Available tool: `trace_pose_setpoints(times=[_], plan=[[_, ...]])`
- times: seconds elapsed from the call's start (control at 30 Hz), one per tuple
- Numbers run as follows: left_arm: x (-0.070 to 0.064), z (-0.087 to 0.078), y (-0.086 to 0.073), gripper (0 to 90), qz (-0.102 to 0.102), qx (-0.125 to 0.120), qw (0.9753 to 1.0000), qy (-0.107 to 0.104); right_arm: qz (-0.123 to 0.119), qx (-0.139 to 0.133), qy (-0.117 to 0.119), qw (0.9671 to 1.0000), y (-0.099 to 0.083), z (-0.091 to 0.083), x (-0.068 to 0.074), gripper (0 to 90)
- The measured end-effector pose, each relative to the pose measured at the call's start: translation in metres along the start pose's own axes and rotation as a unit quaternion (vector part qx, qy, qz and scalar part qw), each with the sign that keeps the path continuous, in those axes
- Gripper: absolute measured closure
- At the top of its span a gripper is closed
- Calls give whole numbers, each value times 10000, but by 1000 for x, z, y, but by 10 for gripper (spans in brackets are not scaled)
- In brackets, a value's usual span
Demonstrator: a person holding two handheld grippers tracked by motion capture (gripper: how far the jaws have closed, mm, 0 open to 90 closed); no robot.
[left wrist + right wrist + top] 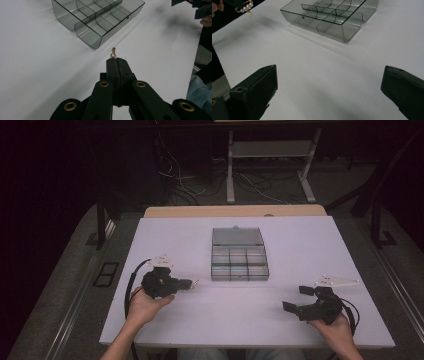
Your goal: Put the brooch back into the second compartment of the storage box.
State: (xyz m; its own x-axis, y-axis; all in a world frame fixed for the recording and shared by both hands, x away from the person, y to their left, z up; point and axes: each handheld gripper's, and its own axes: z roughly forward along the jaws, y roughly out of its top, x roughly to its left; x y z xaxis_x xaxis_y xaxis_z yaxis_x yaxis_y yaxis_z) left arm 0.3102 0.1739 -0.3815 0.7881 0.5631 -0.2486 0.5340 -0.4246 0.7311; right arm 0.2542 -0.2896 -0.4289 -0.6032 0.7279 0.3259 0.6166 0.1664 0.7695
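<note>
A clear grey compartment box [239,261] lies open mid-table, its lid [237,236] folded back on the far side; its cells look bare. My left gripper [190,283] is shut on a small gold piece of jewellery with pearls [113,52], held just above the table to the left of the box [100,18]. The same pearl piece [244,7] shows at the top left of the right gripper view, left of the box [329,18]. My right gripper [297,298] is open near the front right, nothing between its jaws.
The white table [300,245] has a wooden strip [235,211] along its far edge. Beyond it stand a metal frame [270,165] and cables [180,175] on the dark floor. A rail [100,220] runs past the table's left side.
</note>
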Motion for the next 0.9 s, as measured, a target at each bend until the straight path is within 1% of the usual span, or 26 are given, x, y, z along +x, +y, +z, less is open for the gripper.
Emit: trace_pose_setpoints(times=[0.1,0.23,0.4,0.47,0.5,0.57,0.7,0.77,0.9], plan=[[0,-1,5,892,11,-54,10000,6,-53,35,-25,10000,0,0,0,6],[-1,-2,14,893,52,-93,9999,-49,-59,-37,7,10000,0,-1,-1,6],[-3,-1,25,893,153,-96,9998,-84,-103,-144,91,9998,0,-4,-2,6],[-3,-1,28,892,160,-106,9998,-103,-158,-162,146,9996,0,-5,-2,5],[-3,-1,29,892,149,-125,9997,-112,-145,-155,165,9996,0,-6,-1,6],[-3,-1,33,893,165,-133,9997,-132,-214,-185,210,9994,0,-6,-1,6],[-4,1,40,892,253,-119,9995,-154,-188,-182,257,9993,-1,-8,0,5],[-5,3,45,892,266,-151,9994,-173,-192,-186,255,9993,-1,-8,-1,5],[-5,6,56,892,354,-165,9990,-228,-219,-166,295,9992,-2,-7,-1,5]])
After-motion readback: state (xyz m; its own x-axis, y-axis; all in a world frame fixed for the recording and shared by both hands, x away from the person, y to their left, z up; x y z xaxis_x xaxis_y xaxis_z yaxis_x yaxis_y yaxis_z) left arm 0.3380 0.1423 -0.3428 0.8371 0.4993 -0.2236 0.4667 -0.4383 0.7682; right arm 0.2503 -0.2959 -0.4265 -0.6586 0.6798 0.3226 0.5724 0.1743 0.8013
